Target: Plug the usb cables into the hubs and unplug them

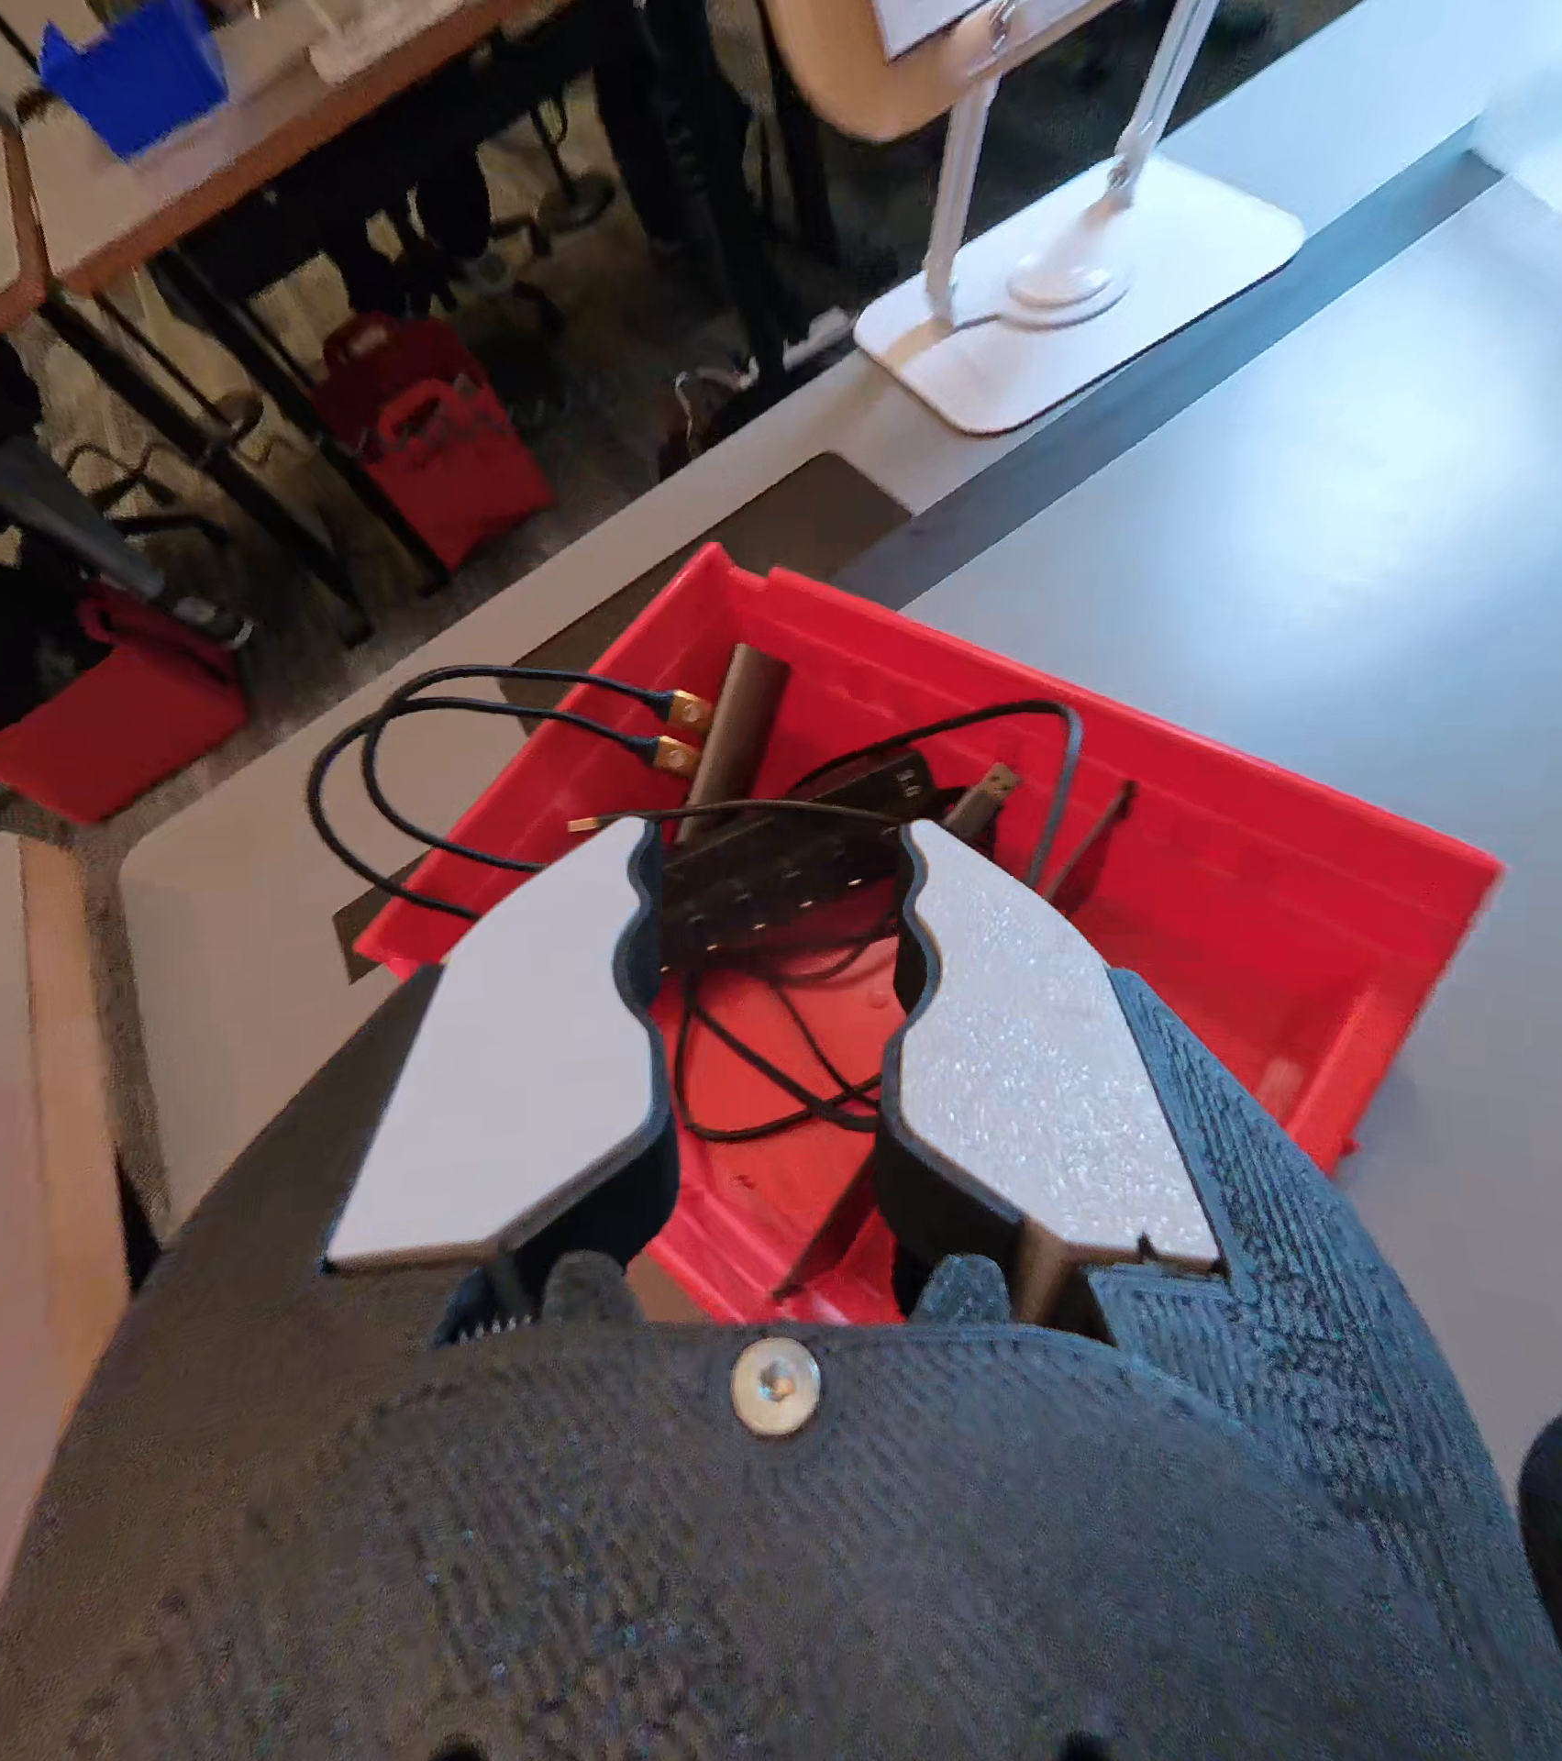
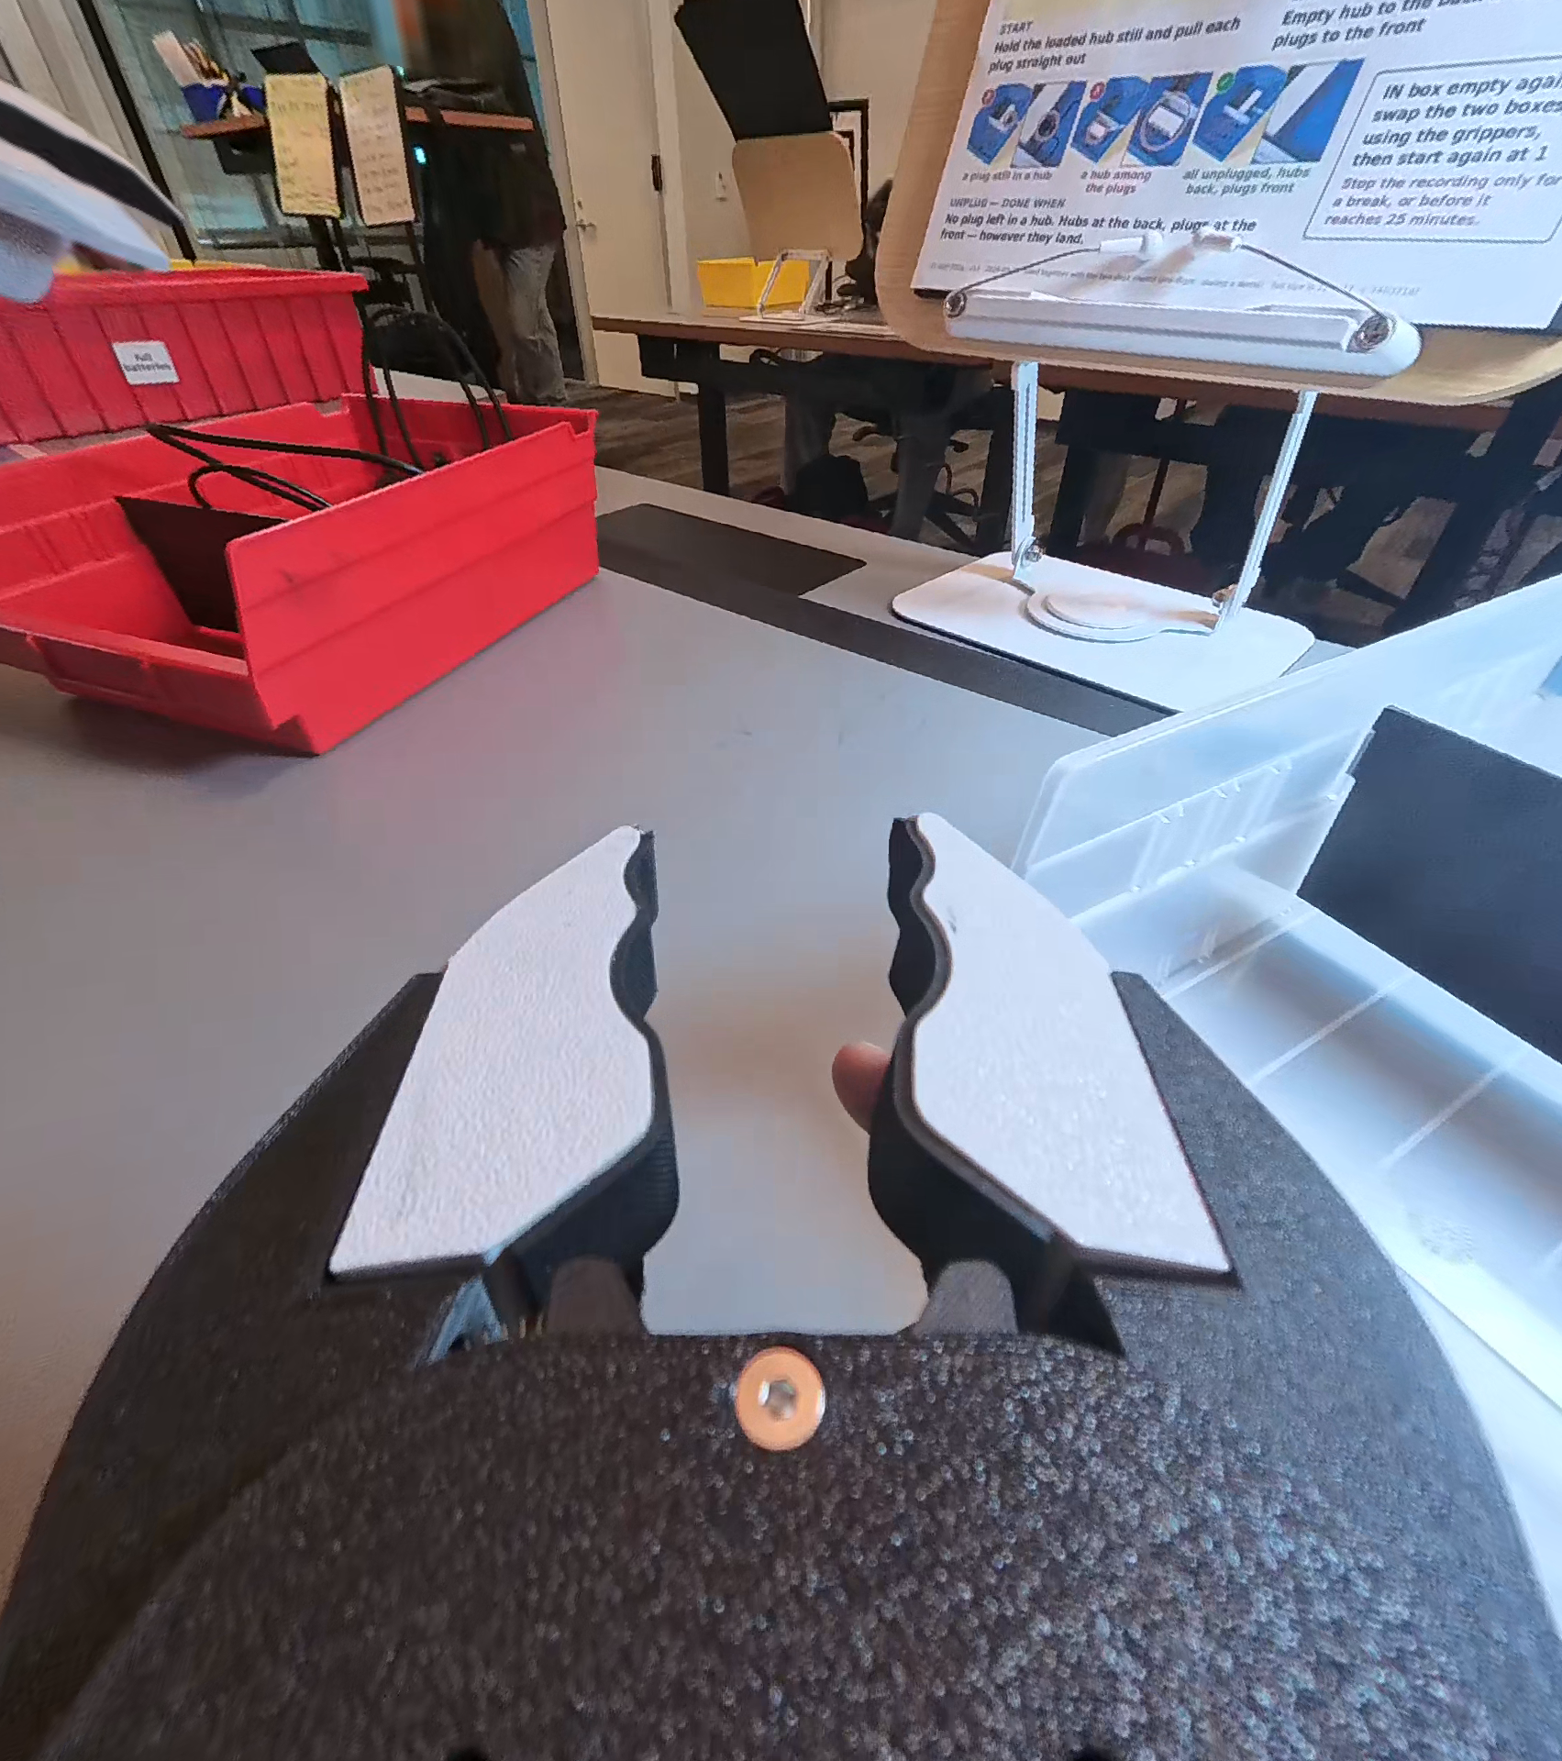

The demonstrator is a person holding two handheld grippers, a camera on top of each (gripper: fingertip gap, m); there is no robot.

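Observation:
A red bin [image 1: 1186,762] on the grey table holds several dark USB hubs and tangled black cables. One upright hub [image 1: 739,734] has two gold plugs [image 1: 683,732] in its side, their cables [image 1: 348,791] looping out over the bin's left wall. A flat hub [image 1: 758,896] lies between my left gripper's fingertips. My left gripper [image 1: 772,839] is open and hovers above the bin, holding nothing. My right gripper [image 2: 772,834] is open and empty over bare table [image 2: 472,810], far right of the red bin [image 2: 415,591]. The left gripper's fingers [image 2: 24,229] show at top left there.
A clear plastic bin [image 2: 1329,953] with a black divider stands right of my right gripper. A white stand [image 2: 1110,619] bearing an instruction sheet is at the table's far edge. A second red crate [image 2: 129,353] sits behind the bin. The floor beyond has red bags [image 1: 434,438] and desks. Across from one pair of fingers to the other is roughly 45 centimetres.

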